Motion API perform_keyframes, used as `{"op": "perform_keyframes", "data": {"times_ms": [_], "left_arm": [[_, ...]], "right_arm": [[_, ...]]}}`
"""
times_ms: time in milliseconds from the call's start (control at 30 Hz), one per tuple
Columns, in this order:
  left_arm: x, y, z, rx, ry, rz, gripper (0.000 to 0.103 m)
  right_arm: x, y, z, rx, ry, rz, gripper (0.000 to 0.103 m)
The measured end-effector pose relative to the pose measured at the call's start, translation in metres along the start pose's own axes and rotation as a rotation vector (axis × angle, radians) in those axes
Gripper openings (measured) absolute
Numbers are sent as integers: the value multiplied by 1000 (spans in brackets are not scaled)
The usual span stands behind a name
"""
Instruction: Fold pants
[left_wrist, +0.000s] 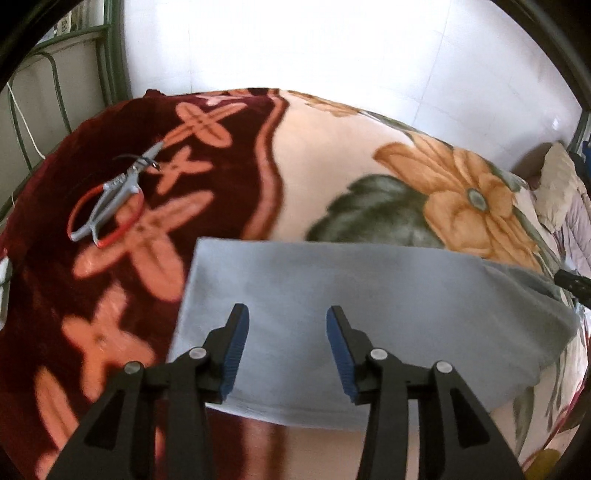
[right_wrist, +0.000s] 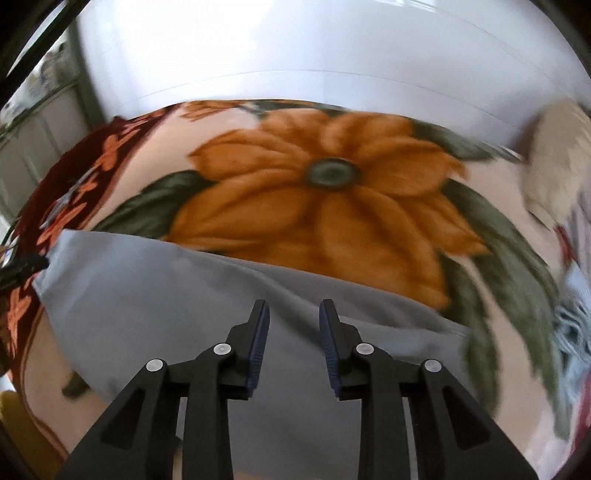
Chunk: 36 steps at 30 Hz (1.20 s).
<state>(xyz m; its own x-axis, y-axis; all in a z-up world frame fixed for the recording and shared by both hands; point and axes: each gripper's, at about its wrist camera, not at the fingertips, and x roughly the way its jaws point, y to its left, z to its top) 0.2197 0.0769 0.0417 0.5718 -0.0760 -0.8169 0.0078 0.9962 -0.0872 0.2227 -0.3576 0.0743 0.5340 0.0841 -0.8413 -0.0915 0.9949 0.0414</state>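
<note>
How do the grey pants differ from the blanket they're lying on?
The pants are plain pale grey; the blanket is patterned with orange flowers, green leaves and a dark red border. The pants are a small folded piece with a straight left edge; the blanket spreads across the whole bed under them. Both are soft fabric lying flat.

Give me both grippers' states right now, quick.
Left gripper: open, holding nothing, above the grey pants.
Right gripper: open, holding nothing, over the same pants.
</note>
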Motion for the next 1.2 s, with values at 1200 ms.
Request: {"op": "perform_keyframes", "data": {"times_ms": [1200], "left_arm": [[39,-70,-37,-1,98,107,50]], "right_arm": [[23,-130,-13,151,-98,-46,22]]}}
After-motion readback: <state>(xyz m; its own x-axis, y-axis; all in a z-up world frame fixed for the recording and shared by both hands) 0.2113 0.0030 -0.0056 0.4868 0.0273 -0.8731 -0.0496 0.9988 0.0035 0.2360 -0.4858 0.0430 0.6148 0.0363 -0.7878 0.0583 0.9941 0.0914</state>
